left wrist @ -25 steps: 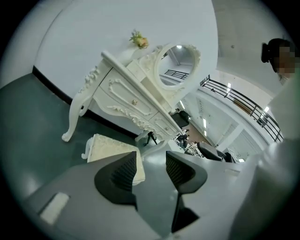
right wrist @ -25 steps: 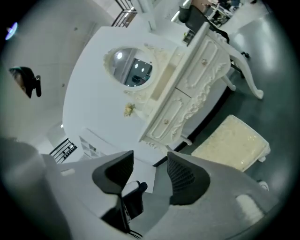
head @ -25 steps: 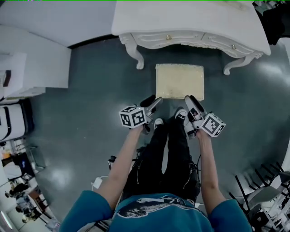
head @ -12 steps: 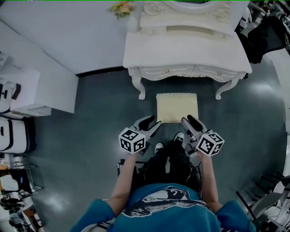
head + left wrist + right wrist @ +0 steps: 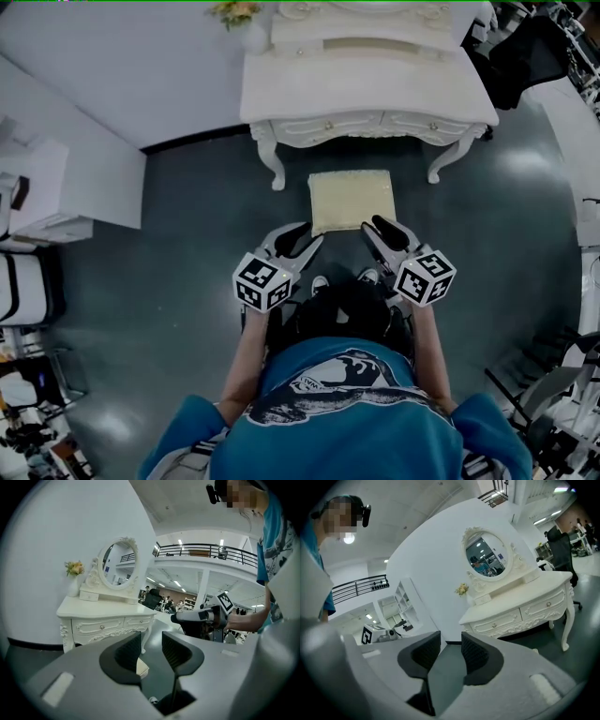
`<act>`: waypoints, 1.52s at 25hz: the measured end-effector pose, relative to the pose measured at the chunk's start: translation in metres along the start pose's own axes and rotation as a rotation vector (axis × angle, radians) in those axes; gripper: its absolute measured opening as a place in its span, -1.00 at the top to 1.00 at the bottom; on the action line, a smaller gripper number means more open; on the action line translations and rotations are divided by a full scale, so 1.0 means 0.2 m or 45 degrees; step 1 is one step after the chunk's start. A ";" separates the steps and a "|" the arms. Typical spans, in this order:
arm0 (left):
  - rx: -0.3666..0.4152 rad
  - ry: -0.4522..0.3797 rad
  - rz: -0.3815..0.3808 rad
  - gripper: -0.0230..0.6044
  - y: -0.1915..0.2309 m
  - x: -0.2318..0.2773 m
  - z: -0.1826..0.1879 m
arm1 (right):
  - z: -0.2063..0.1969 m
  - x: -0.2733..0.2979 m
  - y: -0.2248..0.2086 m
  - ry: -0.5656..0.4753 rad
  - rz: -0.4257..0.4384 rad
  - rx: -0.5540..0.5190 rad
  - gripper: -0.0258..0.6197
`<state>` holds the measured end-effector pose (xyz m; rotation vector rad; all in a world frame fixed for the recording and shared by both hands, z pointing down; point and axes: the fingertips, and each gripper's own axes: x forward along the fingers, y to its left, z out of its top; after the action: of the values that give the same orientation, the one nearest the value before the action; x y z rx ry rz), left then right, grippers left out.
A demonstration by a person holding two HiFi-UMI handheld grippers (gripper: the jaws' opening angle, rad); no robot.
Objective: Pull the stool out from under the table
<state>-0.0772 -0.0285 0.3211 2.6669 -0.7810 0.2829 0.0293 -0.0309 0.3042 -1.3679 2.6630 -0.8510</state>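
Both pairs of fingers have narrowed since a second ago, and the head view now takes in the whole counter top where only its front edge showed before.

Containers, left to right:
- A white vase at the counter's left rear corner holds a small bunch of flowers.
- Two drawers in the counter's front are shut; their contents cannot be seen.

The stool stands on the floor just in front of the counter, out from under it, with its cream cushion facing up.

Left gripper: the fingers are released, a narrow gap apart and closing, with nothing between them. In the head view the tips lie just beside the stool's near left corner. The left gripper view shows that corner low beyond the gap, untouched.

Right gripper: the fingers are likewise released, narrowly apart and closing, and empty. In the head view the tips appear over the stool's near right edge. Its own view shows only bare floor and wall through the gap. Whether the tips touch the stool cannot be told.
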 end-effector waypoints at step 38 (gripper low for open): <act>0.237 -0.119 0.175 0.89 -0.98 0.15 0.11 | 0.05 -0.81 0.09 -0.005 0.208 -0.511 0.92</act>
<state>0.0581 0.1035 0.2561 2.8212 -1.0160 0.2789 0.1182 0.0968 0.2516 -1.1780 3.0034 -0.3071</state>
